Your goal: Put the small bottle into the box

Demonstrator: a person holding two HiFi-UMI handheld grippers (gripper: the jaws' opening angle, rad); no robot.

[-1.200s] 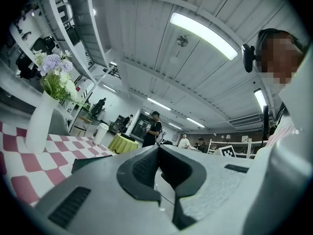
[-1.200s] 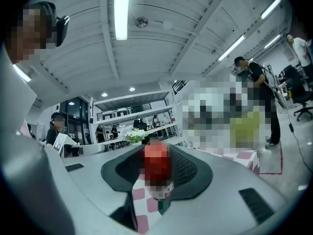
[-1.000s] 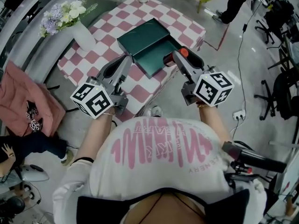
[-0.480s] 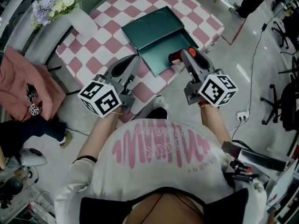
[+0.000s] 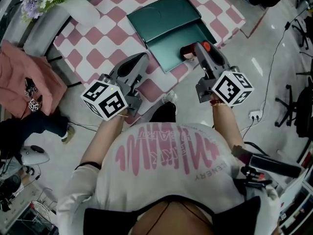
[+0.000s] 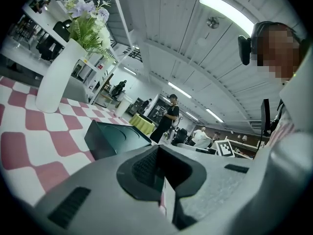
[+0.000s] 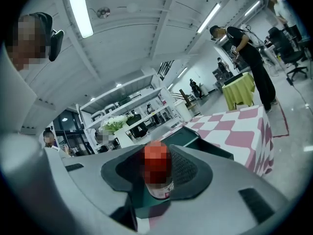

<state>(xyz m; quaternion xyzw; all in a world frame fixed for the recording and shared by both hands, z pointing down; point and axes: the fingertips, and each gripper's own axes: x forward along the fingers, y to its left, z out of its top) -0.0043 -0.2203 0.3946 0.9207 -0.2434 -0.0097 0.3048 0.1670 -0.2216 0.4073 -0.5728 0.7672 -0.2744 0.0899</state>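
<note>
My right gripper (image 5: 191,51) is shut on the small bottle (image 5: 187,52), a red-capped bottle (image 7: 157,169) with a white label, upright between the black pads (image 7: 188,173). In the head view the bottle hangs over the near right part of the open dark green box (image 5: 171,42), whose lid (image 5: 164,12) lies just behind it. The box (image 7: 191,137) sits on a pink-and-white checked table (image 5: 105,43). To the left, my left gripper (image 5: 139,62) hovers over the table's near edge with its jaws together and nothing in them (image 6: 164,182). The box (image 6: 113,138) lies ahead of it.
A white vase of flowers (image 5: 76,8) stands at the table's far left, also tall in the left gripper view (image 6: 56,77). A pink garment (image 5: 27,84) lies on a seat to the left. People stand in the background (image 7: 249,58). Cables cross the floor at right (image 5: 274,58).
Both grippers have come lower and nearer the table. The bottle has gone from the box's near edge to over its right front part. The grip is unchanged.
</note>
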